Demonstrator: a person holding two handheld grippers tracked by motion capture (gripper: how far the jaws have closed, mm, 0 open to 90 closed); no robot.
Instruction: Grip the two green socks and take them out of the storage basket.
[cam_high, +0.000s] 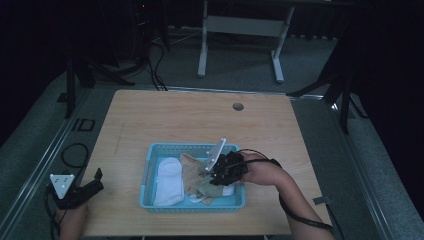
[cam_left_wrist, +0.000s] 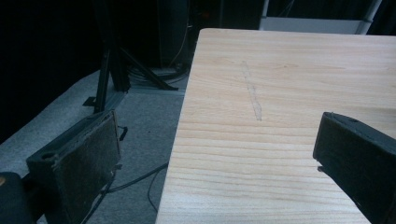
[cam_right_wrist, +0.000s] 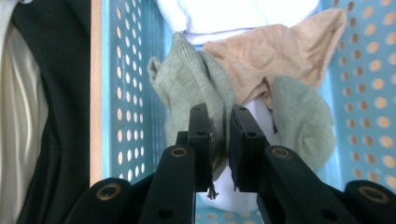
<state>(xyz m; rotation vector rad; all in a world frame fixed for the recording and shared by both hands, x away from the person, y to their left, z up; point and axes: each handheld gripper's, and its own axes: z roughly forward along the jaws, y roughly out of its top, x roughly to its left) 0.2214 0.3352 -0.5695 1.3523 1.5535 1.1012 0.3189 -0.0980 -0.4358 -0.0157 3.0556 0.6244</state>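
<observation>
Light blue perforated basket (cam_high: 150, 176) sits near the front edge of the wooden table (cam_high: 190, 117), and it's got a little pile of socks in it: a white sock (cam_high: 167, 181) laid long-ways on the left side, a tan sock (cam_right_wrist: 280, 51) in the middle, and a green sock (cam_right_wrist: 196, 88) toward the right.

So the right gripper (cam_right_wrist: 219, 135) is down inside the basket, jaws pinched narrow on the green sock. In the right gripper view you can see the knit fabric squeezed between the two black jaws, with the rest of the sock bunching up away from them and leaning on the tan one. A second rounded bit of green (cam_right_wrist: 303, 121) lies just right of the jaws. Could be its pair or the same sock folded over, honestly can't tell.

The left gripper (cam_high: 82, 192) is well off to the left, parked at the table's front left corner, jaws spread wide with nothing between them, pointing across bare wood.

My guess is the sock is about to get lifted out. The key thing: it lies directly in the right gripper's bite and overlaps the tan sock, so a straight pull up might drag that neighbour along. Right hand is way nearer, left is nowhere close.
</observation>
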